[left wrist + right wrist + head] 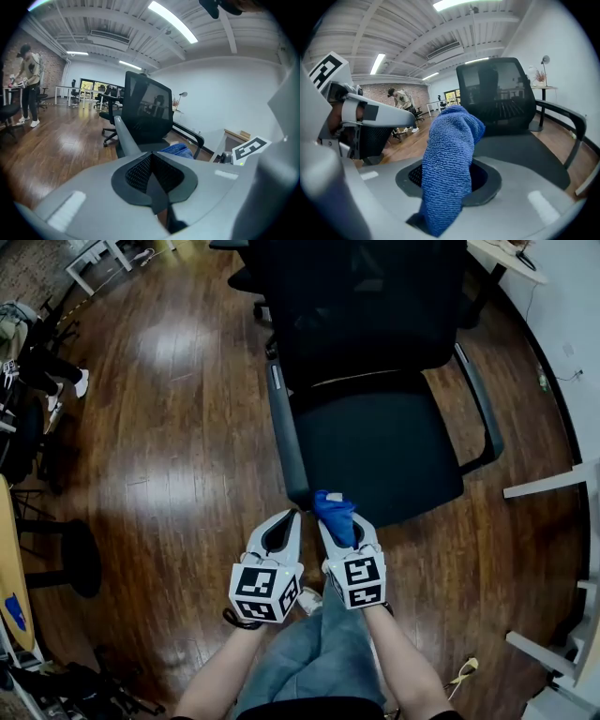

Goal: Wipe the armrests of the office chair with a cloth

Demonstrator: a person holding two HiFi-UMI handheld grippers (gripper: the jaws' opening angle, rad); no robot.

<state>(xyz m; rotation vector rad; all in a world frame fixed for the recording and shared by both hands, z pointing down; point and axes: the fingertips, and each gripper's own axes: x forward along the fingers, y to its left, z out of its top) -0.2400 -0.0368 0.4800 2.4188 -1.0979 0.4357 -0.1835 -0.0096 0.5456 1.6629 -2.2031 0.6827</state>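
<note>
- The right gripper [343,531] has its jaws closed on the cloth [450,159], which is pinched in the narrow gap between them.
- The blue cloth fills that gap. Its bunched top stands out past the jaw tips, and a tail runs back through the jaws towards the gripper body.
- The left gripper [292,517] has its jaws pressed together with nothing between them; in the left gripper view they meet in one seam.
- From the left jaws, the cloth shows just beyond the tips and to their right.
- The two grippers sit side by side, close together, with the left gripper's marker cube [265,592] level with the right one's.
- Ahead of the jaws stands the chair [380,451], its seat facing them.
- The cloth's top is over the seat's front corner, just right of the front end of the near armrest [286,437]; whether it touches either cannot be told.
- That armrest runs straight away from the left jaws.
- The far armrest [480,399] is well to the right of the right jaws.
- The chair stands on a glossy wood floor [169,446].
- Far beyond the jaws, a person [28,79] stands at a bench.
</note>
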